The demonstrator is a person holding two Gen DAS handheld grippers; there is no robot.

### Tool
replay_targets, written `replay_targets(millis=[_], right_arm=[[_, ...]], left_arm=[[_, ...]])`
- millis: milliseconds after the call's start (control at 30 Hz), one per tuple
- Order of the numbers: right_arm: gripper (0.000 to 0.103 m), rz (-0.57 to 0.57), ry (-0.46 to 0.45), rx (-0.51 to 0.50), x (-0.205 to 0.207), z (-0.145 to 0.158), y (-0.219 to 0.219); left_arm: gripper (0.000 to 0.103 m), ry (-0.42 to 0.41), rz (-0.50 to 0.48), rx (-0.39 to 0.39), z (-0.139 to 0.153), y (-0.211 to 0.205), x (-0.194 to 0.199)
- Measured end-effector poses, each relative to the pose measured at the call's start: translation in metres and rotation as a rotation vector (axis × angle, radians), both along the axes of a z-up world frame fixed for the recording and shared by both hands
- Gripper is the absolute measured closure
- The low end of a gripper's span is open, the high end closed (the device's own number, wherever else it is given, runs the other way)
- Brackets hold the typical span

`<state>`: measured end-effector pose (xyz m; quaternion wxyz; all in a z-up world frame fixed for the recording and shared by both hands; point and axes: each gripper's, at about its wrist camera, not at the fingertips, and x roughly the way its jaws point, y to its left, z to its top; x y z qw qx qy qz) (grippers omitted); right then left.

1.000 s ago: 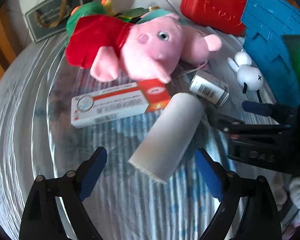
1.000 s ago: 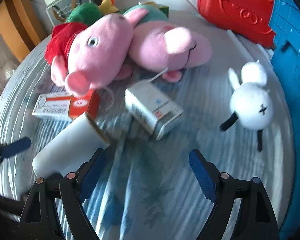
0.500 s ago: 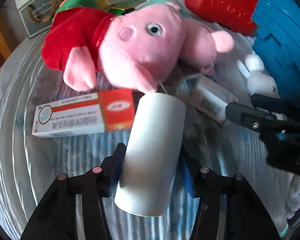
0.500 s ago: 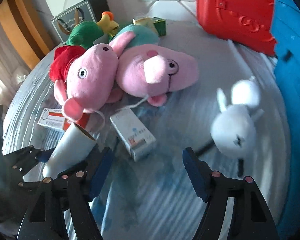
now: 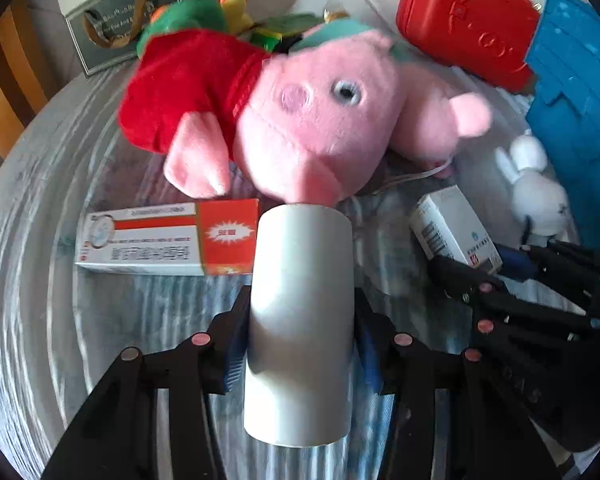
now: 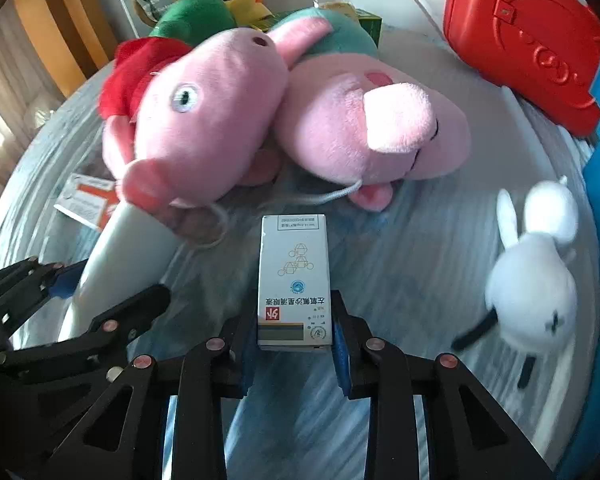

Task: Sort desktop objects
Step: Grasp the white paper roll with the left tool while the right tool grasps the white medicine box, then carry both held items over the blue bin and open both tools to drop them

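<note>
My left gripper (image 5: 300, 344) is shut on a white roll (image 5: 300, 312), its far end touching the snout of the pink pig plush in the red dress (image 5: 300, 120). My right gripper (image 6: 294, 336) is shut on a small white medicine box (image 6: 294, 280) lying on the blue patterned tablecloth (image 6: 400, 272). The roll (image 6: 124, 248) and the left gripper (image 6: 60, 304) show at the left of the right wrist view. The right gripper (image 5: 520, 284) and the medicine box (image 5: 452, 228) show at the right of the left wrist view.
A red and white toothpaste box (image 5: 168, 240) lies left of the roll. A second pink pig plush (image 6: 372, 120), a white rabbit toy (image 6: 536, 272), a green duck plush (image 6: 196, 12), a red case (image 6: 520, 36), a blue crate (image 5: 580, 112) and a grey gift bag (image 5: 120, 20) surround them.
Both grippers moved forward and closed: the left onto the white roll, the right onto the medicine box. The roll now lies straight between the left fingers.
</note>
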<state>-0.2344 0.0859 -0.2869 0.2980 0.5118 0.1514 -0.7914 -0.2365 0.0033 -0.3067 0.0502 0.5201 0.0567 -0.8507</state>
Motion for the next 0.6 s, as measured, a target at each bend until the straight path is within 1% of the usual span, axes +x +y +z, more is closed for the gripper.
replay_targets(millis=[67,167,233,300,400,467,500,600], right_arm=[[0.073,-0.016,0.024,-0.004,0.010,0.013,0.006],[0.073,-0.046,0.060,-0.030,0.031,0.044,0.016],[0.073,-0.060,0.106,-0.048,0.050,0.074,0.021],[0.073,-0.067,0.149,-0.070,0.067,0.105,0.023],[0.073,-0.096,0.246,-0.086,0.098,0.158,0.025],[0.073,-0.125,0.299,-0.093,0.113,0.185,0.028],[0.073,-0.145,0.337,-0.099,0.123,0.205,0.032],[0.073,-0.192,0.430,-0.105,0.140,0.250,0.050]], left_arm=[[0.057,0.032,-0.007,-0.004,0.016,-0.001,0.013],[0.057,0.085,-0.009,0.002,0.050,-0.006,0.033],[0.057,0.139,-0.020,0.002,0.080,-0.012,0.052],[0.057,0.195,-0.033,-0.020,0.109,-0.013,0.068],[0.057,0.286,-0.069,-0.026,0.157,-0.015,0.092],[0.057,0.338,-0.102,-0.008,0.185,-0.008,0.102],[0.057,0.369,-0.119,-0.001,0.201,-0.004,0.108],[0.057,0.439,-0.160,0.010,0.231,0.010,0.121]])
